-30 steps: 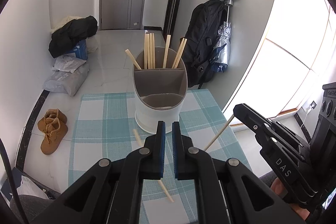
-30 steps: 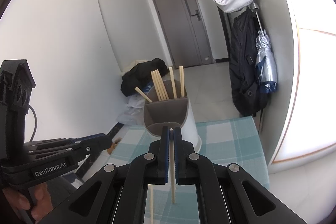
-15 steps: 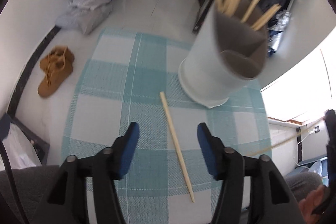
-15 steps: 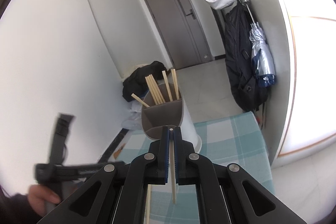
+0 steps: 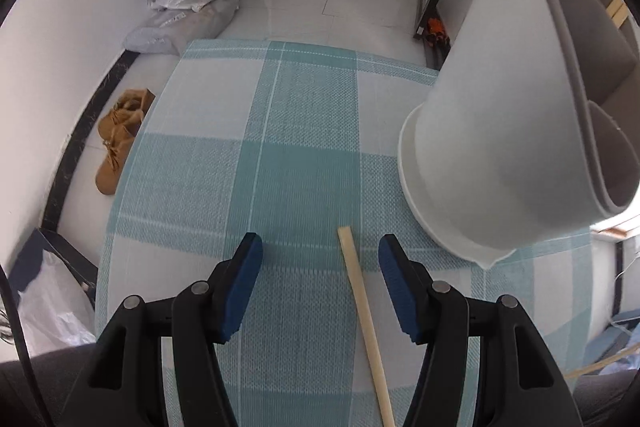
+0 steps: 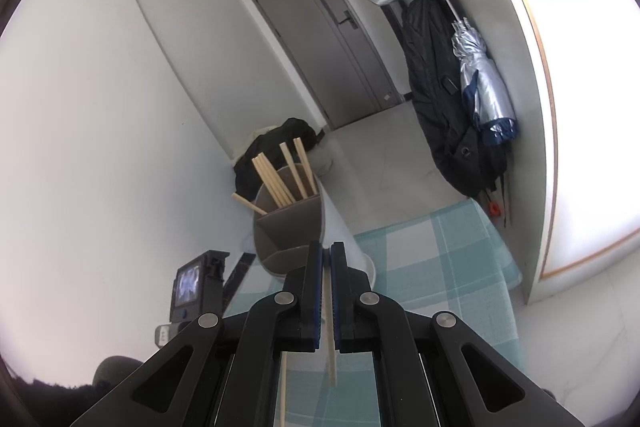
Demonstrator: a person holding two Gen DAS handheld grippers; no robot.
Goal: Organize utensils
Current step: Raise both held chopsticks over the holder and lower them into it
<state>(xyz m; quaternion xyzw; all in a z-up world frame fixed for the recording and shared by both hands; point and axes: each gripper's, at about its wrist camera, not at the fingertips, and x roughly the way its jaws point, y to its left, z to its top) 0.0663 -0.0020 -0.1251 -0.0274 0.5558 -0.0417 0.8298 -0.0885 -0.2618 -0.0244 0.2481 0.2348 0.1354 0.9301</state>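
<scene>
A pale wooden chopstick (image 5: 360, 307) lies on the teal checked tablecloth (image 5: 288, 131). My left gripper (image 5: 320, 267) points steeply down over it, open, with the stick between the fingers, nearer the right pad (image 5: 394, 279) and untouched. The white utensil holder (image 5: 500, 127) with grey compartments stands just to the right. In the right wrist view, my right gripper (image 6: 326, 253) is shut on a second chopstick (image 6: 330, 339), close in front of the holder (image 6: 288, 231), whose back compartment holds several chopsticks (image 6: 280, 175).
Brown shoes (image 5: 118, 143), bags (image 5: 188, 11) and a dark jacket lie on the floor beyond the table's left edge. A black backpack (image 6: 436, 99) and a folded umbrella (image 6: 480, 87) hang by the wall on the right. The holder stands near the table's far right corner.
My left gripper opened, tipped downward and sank toward the chopstick on the cloth. The right gripper kept its chopstick, rolled a little and drew slightly nearer the holder.
</scene>
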